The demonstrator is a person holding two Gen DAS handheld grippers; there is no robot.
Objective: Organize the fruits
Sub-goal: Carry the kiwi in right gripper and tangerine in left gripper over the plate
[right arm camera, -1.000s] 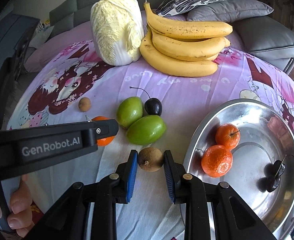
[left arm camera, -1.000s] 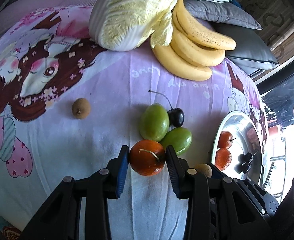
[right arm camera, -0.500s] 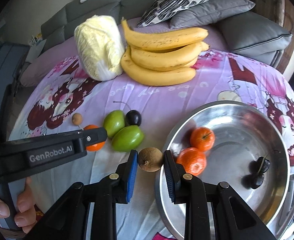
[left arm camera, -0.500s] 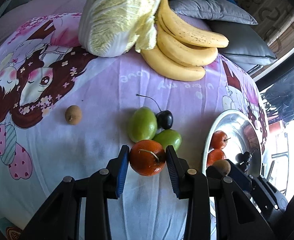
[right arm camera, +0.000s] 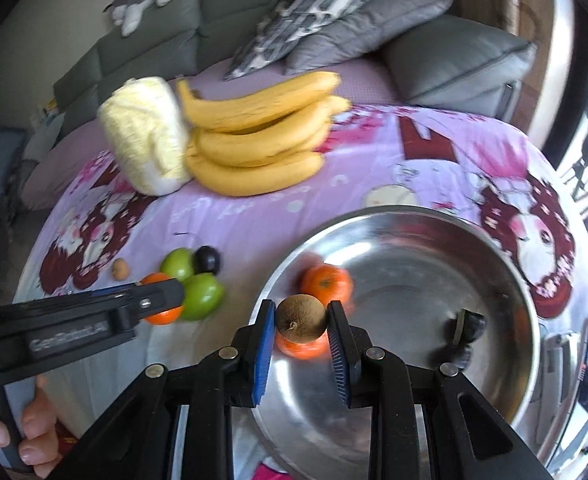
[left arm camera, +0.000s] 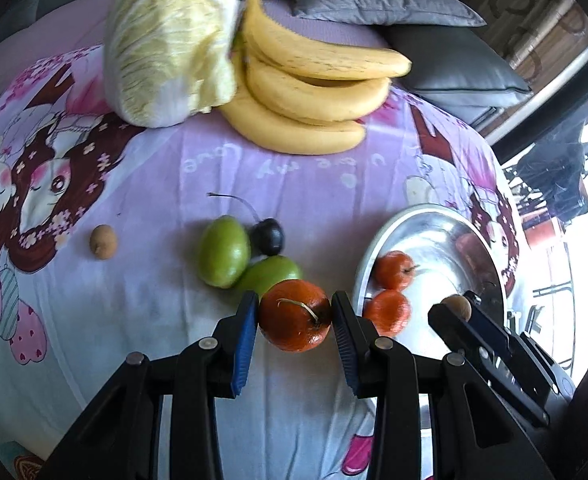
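My left gripper (left arm camera: 295,316) is shut on an orange tangerine (left arm camera: 295,315), held above the cloth left of the steel bowl (left arm camera: 434,224). My right gripper (right arm camera: 300,318) is shut on a small brown longan (right arm camera: 301,317) and holds it over the near side of the bowl (right arm camera: 494,272). Two tangerines (left arm camera: 392,270) (left arm camera: 388,312) and dark cherries (right arm camera: 468,326) lie in the bowl. On the cloth sit two green fruits (left arm camera: 223,250) (left arm camera: 271,272), a dark cherry (left arm camera: 267,236) and another longan (left arm camera: 102,241).
A napa cabbage (left arm camera: 169,40) and a bunch of bananas (left arm camera: 310,92) lie at the back of the purple cartoon-print cloth (left arm camera: 133,300). Grey cushions (right arm camera: 454,60) and a sofa stand behind. A hand (right arm camera: 33,432) holds the left gripper.
My right gripper carried the longan rightward from the cloth to over the bowl. My left gripper lifted the tangerine and moved it right, toward the bowl.
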